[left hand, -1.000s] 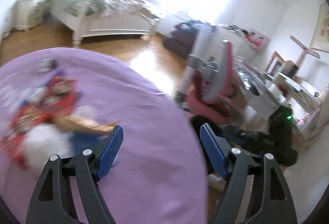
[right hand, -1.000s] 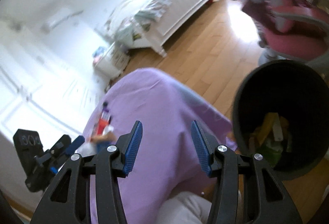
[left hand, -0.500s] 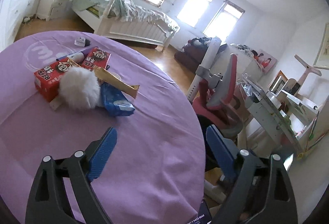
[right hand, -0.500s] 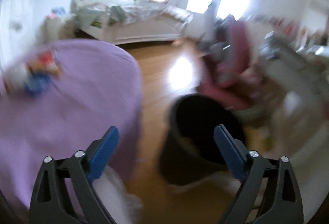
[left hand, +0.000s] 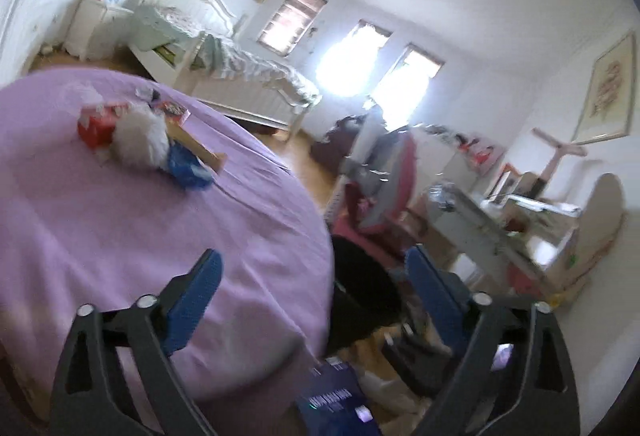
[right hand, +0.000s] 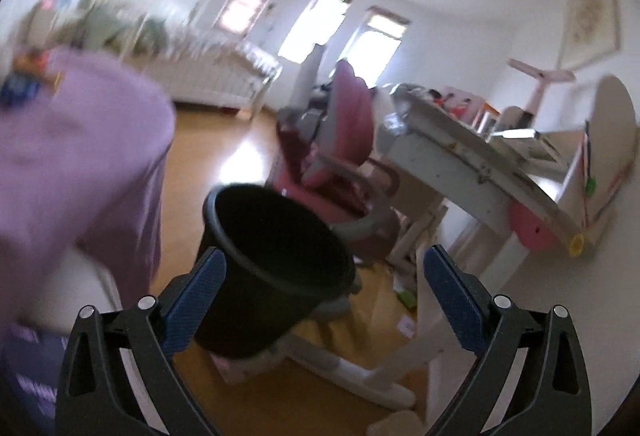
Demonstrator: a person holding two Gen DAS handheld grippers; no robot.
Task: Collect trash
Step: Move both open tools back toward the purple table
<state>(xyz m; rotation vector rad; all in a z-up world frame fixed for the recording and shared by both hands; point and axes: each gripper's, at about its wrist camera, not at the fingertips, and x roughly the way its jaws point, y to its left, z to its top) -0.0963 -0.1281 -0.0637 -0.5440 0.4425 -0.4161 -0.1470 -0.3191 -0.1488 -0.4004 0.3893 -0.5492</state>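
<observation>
Your left gripper (left hand: 312, 288) hangs over the table (left hand: 120, 236) edge, jaws spread wide, grasping nothing. The trash (left hand: 140, 134) lies well ahead near the far rim, with bare purple cloth between. Your right gripper (right hand: 324, 292) is also released and empty, above the black bin (right hand: 272, 256) on the floor beside the table; its inside reads dark. Labels are too blurred to read.

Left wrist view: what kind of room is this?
Most likely a child's bedroom in a home. A white-framed bed with rumpled bedding stands by the windows, a cluttered white study desk has a pink swivel chair at it, and a round table under a purple cloth holds wrappers.
</observation>
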